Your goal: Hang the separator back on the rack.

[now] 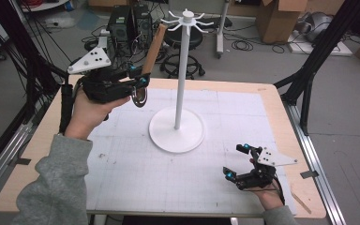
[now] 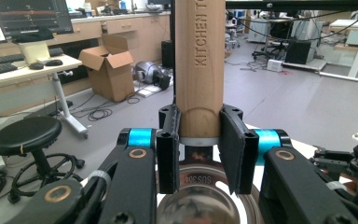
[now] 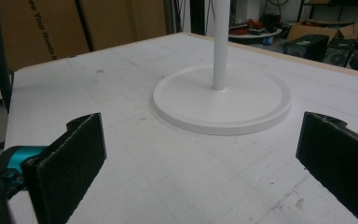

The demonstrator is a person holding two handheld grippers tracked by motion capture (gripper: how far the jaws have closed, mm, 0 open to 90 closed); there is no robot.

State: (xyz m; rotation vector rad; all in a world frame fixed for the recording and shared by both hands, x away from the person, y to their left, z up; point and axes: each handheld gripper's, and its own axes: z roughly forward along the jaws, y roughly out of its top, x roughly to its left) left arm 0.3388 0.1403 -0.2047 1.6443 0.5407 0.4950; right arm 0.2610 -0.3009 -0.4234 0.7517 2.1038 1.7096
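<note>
Wooden-handled steel kitchen utensil [image 1: 151,54] sits upper left of the frame, clamped at its handle base by the left gripper [image 1: 139,82]. Right gripper [image 1: 238,162] rests wide open, empty. Lift squarely toward the white hook stand [image 1: 183,70]; avoid tilting.
</note>
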